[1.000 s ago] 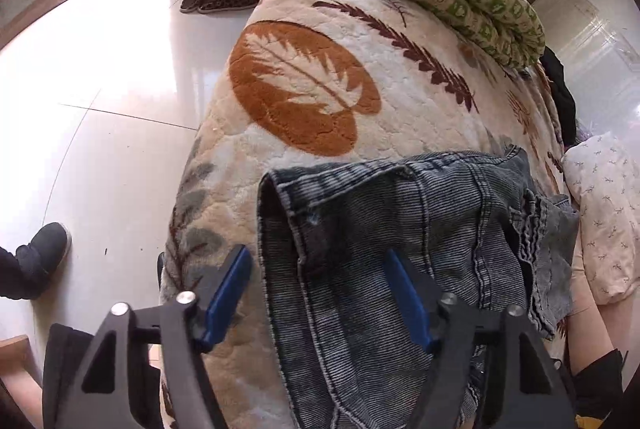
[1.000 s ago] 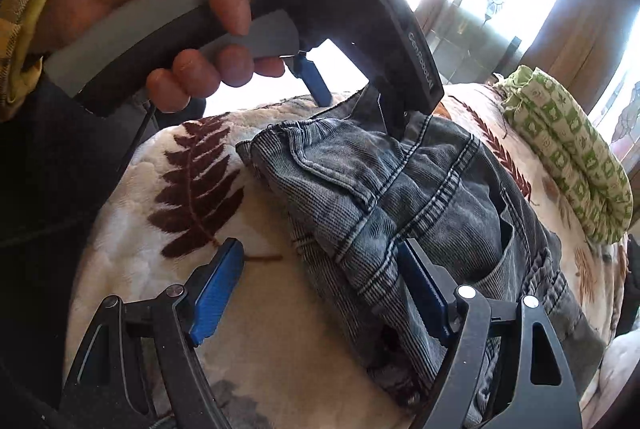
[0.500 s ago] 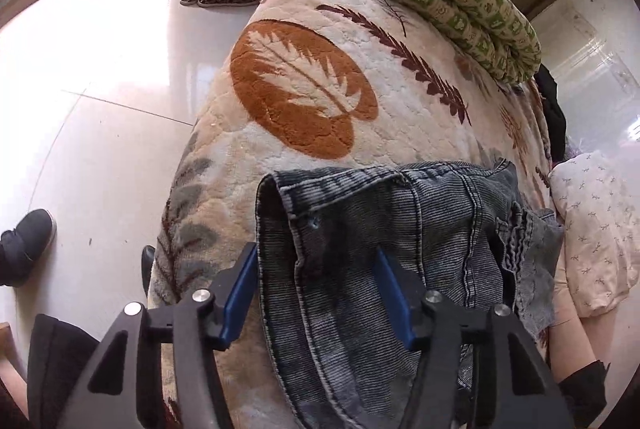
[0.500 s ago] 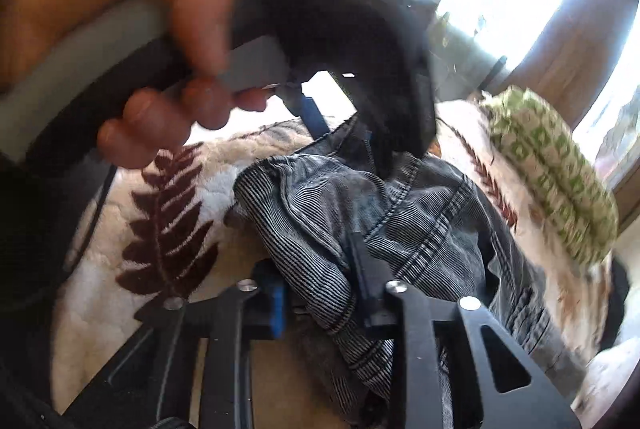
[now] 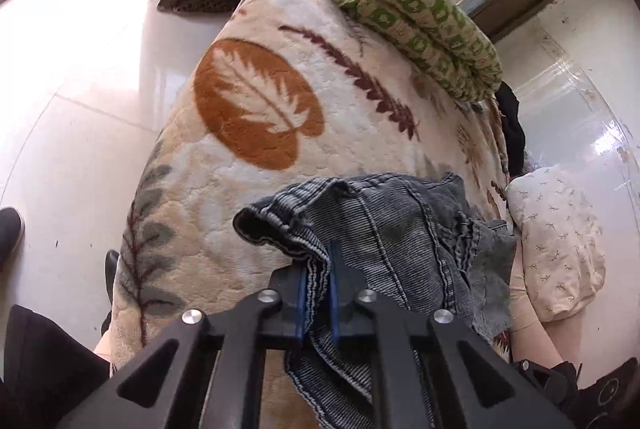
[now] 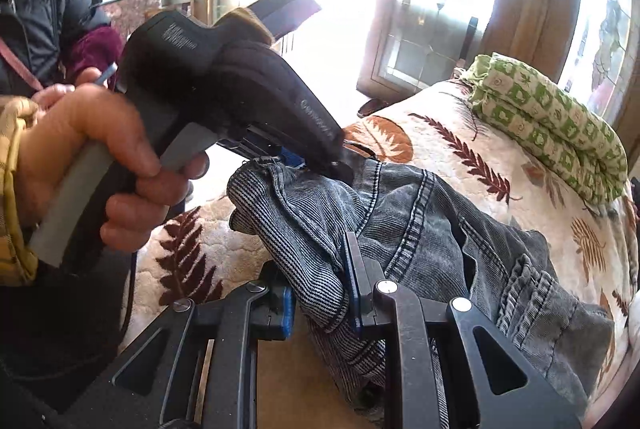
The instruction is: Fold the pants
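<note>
Left gripper [image 5: 318, 279]: nearest item in the left wrist view; jaws closing, blue pads pinched on a bunched hem of the pants, cloth visibly between them.
Right gripper [image 6: 320, 303]: nearest item in the right wrist view; jaws nearly together and clamped on a thick fold of the same garment, fabric bulging over the pads.
Left hand [image 6: 108, 165]: at the left of the right wrist view, wrapped round the grey handle of the left gripper, whose black nose dips onto the far edge of the denim.
Pants [image 5: 400, 229]: grey-blue striped denim, crumpled, lying on the near end of the blanket, gripped at two points along its near edge.
Blanket [image 5: 256, 109]: cream plush with orange and maroon leaf prints, spread under the pants and running to the far end.
Pillow [image 5: 560, 245]: pale, small sprig pattern, to the right of the pants.
Green quilt [image 5: 416, 25]: folded, green-and-cream print, at the far end of the blanket, well apart from the pants.
Floor [image 5: 80, 69]: glossy pale tile, to the left of the blanket.
</note>
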